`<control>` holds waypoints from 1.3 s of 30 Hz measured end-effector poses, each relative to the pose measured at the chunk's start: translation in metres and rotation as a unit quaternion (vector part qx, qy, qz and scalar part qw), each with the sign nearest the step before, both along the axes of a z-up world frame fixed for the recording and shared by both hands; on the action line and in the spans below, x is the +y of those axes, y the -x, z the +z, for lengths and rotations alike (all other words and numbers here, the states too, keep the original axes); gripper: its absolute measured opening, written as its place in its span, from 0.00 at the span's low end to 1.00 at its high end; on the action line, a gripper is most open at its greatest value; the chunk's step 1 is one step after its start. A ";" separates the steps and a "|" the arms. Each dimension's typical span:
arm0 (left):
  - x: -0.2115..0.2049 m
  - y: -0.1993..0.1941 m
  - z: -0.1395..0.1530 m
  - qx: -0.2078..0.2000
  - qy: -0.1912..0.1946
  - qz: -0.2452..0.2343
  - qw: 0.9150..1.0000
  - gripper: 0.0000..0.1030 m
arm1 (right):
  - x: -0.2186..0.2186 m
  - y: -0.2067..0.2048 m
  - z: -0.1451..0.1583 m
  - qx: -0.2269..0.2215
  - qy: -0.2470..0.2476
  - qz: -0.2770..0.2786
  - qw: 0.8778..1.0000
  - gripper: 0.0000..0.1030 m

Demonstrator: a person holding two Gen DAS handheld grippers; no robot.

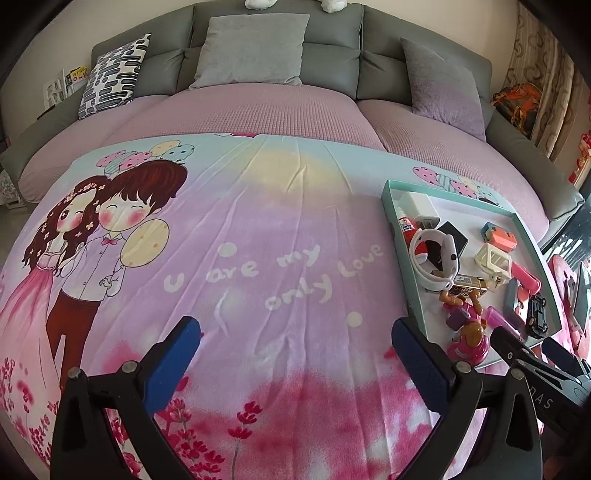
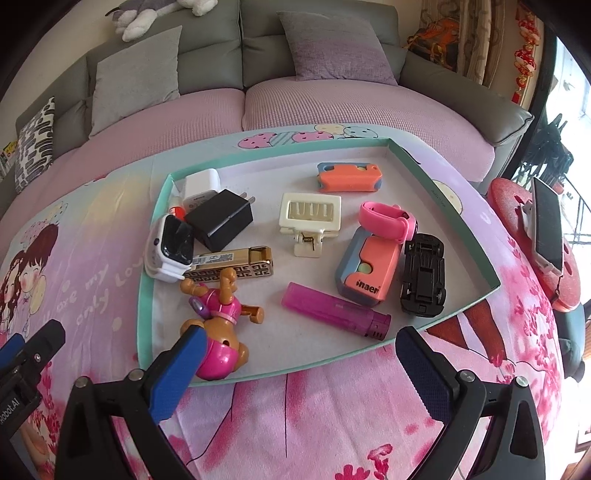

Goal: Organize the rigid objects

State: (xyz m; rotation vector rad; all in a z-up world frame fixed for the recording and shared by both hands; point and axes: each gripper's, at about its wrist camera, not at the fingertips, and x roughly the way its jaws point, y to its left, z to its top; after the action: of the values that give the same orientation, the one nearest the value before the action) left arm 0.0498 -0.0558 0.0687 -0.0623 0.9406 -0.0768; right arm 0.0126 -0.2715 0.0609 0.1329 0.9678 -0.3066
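Note:
A teal-rimmed tray (image 2: 447, 206) lies on a cartoon blanket and holds several small things: a pink dog toy (image 2: 221, 332), a magenta lighter (image 2: 336, 310), a black toy car (image 2: 423, 273), a cream hair clip (image 2: 310, 218), a black charger (image 2: 219, 218), a white watch (image 2: 170, 251), a pink watch (image 2: 388, 221). My right gripper (image 2: 299, 362) is open and empty over the tray's near edge. My left gripper (image 1: 295, 347) is open and empty over the blanket (image 1: 258, 240), left of the tray (image 1: 397, 236).
A grey sofa with cushions (image 1: 255, 48) stands behind. A phone on a red stand (image 2: 546, 225) is to the right of the tray. A plush toy (image 2: 147, 14) lies on the sofa back.

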 end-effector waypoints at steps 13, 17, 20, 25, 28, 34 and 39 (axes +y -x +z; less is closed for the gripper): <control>0.007 0.013 -0.001 0.007 -0.028 0.008 1.000 1.00 | 0.013 0.011 0.003 0.002 0.003 0.017 1.000 1.00; 0.013 0.018 -0.001 0.011 -0.015 0.010 1.000 1.00 | 0.015 0.013 0.001 0.007 0.003 0.019 1.000 1.00; 0.014 0.017 -0.003 0.018 -0.026 0.020 0.999 1.00 | 0.016 0.015 0.002 0.006 0.005 0.022 1.000 1.00; 0.017 0.019 -0.003 0.016 -0.030 0.026 0.999 1.00 | 0.017 0.015 0.002 0.005 0.003 0.024 1.000 1.00; 0.018 0.020 -0.002 0.014 -0.032 0.027 0.999 1.00 | 0.018 0.014 0.001 0.008 0.005 0.026 1.000 1.00; 0.016 0.018 -0.008 0.023 -0.056 0.022 0.998 1.00 | 0.018 0.013 -0.001 0.009 0.007 0.028 1.000 1.00; 0.018 0.015 -0.012 0.030 -0.055 0.020 0.998 1.00 | 0.020 0.011 -0.005 0.014 0.010 0.033 0.999 1.00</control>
State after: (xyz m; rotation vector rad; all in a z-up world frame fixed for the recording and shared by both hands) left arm 0.0345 -0.0381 0.0566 0.0178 1.0008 0.0131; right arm 0.0021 -0.2518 0.0564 0.0775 0.9950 -0.2582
